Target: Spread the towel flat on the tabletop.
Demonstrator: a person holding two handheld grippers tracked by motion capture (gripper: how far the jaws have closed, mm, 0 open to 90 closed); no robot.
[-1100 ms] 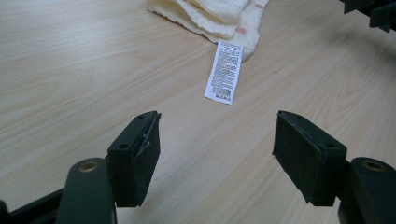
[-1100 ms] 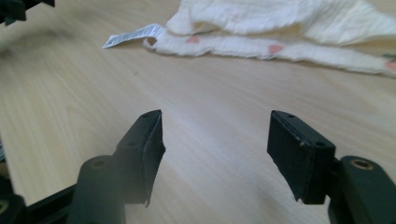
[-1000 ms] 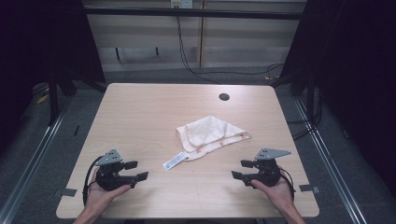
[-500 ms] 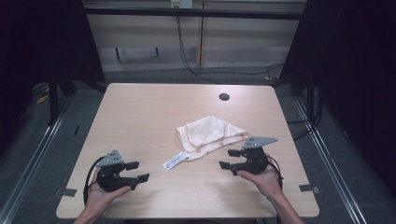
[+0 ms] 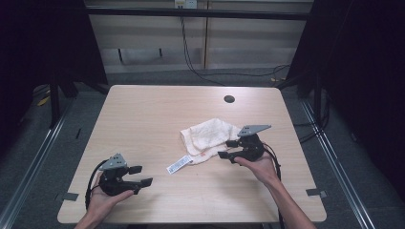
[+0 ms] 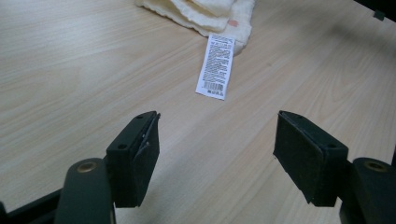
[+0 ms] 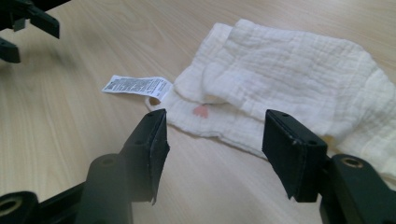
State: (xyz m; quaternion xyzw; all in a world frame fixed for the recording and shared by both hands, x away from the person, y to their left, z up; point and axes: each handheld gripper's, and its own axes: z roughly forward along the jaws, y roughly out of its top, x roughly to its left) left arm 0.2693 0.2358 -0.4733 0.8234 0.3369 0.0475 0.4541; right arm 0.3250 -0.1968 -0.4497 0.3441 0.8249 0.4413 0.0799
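Note:
A crumpled cream cloth (image 5: 210, 136) (image 7: 289, 79) lies right of the table's middle. Its white printed label (image 5: 179, 164) (image 6: 217, 65) (image 7: 135, 86) points toward the front left. My right gripper (image 5: 226, 149) (image 7: 212, 149) is at the cloth's right front edge, open. Its jaws have just been closing a little, with nothing pressed between them, and the cloth's near hem lies just ahead of them. My left gripper (image 5: 142, 175) (image 6: 215, 154) rests open near the front left, aimed at the label, with bare table between its pads. It is also seen in the right gripper view (image 7: 28, 23).
The wooden table (image 5: 143, 119) has a round dark hole (image 5: 229, 99) near its far edge. Tape marks (image 5: 70, 196) (image 5: 315, 192) sit at the front corners. Metal rails run along both sides, and cables lie on the floor behind.
My right gripper has moved left and away from the front right of the table, up to the cloth's edge. The left gripper and the cloth have stayed put.

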